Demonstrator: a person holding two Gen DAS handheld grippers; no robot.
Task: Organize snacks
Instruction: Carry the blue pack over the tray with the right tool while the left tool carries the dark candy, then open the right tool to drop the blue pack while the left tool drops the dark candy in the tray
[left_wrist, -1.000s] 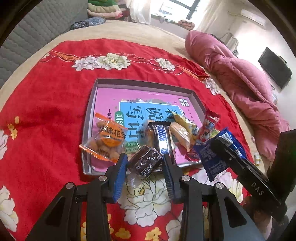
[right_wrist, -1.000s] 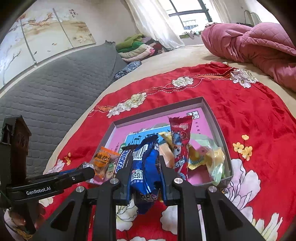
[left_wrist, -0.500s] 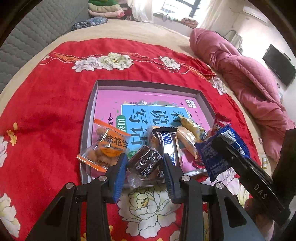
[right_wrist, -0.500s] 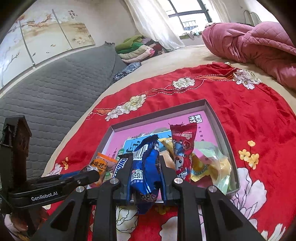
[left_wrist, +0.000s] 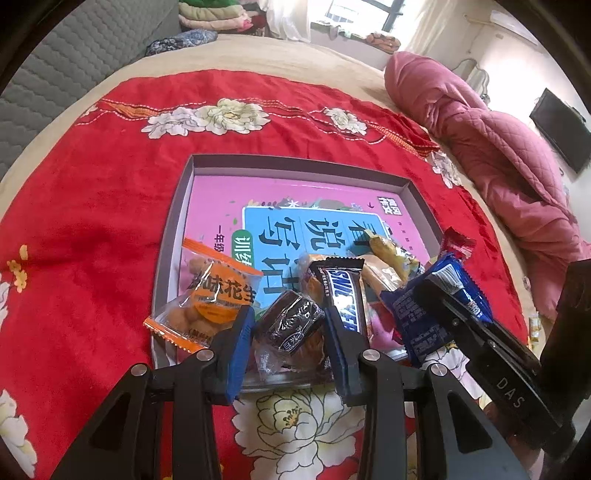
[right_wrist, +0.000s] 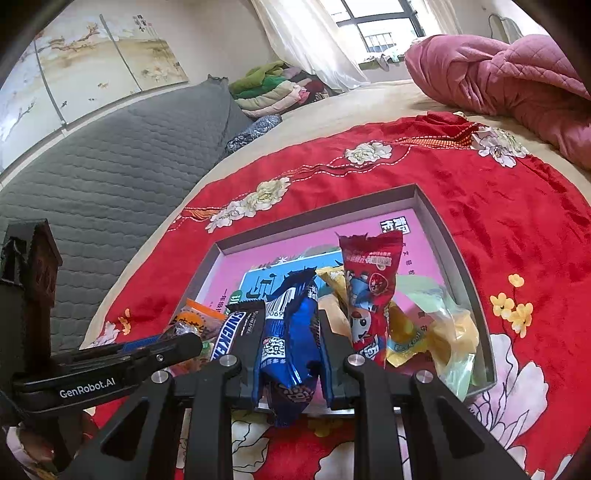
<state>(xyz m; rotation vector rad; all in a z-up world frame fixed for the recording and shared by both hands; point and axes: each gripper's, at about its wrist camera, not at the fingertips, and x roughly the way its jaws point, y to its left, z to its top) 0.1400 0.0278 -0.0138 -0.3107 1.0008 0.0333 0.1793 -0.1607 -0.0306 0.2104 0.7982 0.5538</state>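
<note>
Left wrist: my left claw (left_wrist: 290, 341) pinches a dark wrapped cake (left_wrist: 290, 325) over the grey tray (left_wrist: 173, 221)'s near edge; I should release low, inside.
Right wrist: my right claw (right_wrist: 290, 354) clamps a blue packet (right_wrist: 290, 339); clear the rim first.

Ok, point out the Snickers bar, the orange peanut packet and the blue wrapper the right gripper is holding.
Snickers bar (left_wrist: 341, 291), left wrist view, middle of its wrapper.
Orange peanut packet (left_wrist: 218, 295), left wrist view, on the orange label.
Blue wrapper (right_wrist: 290, 343), right wrist view, its middle, between the fingers.
</note>
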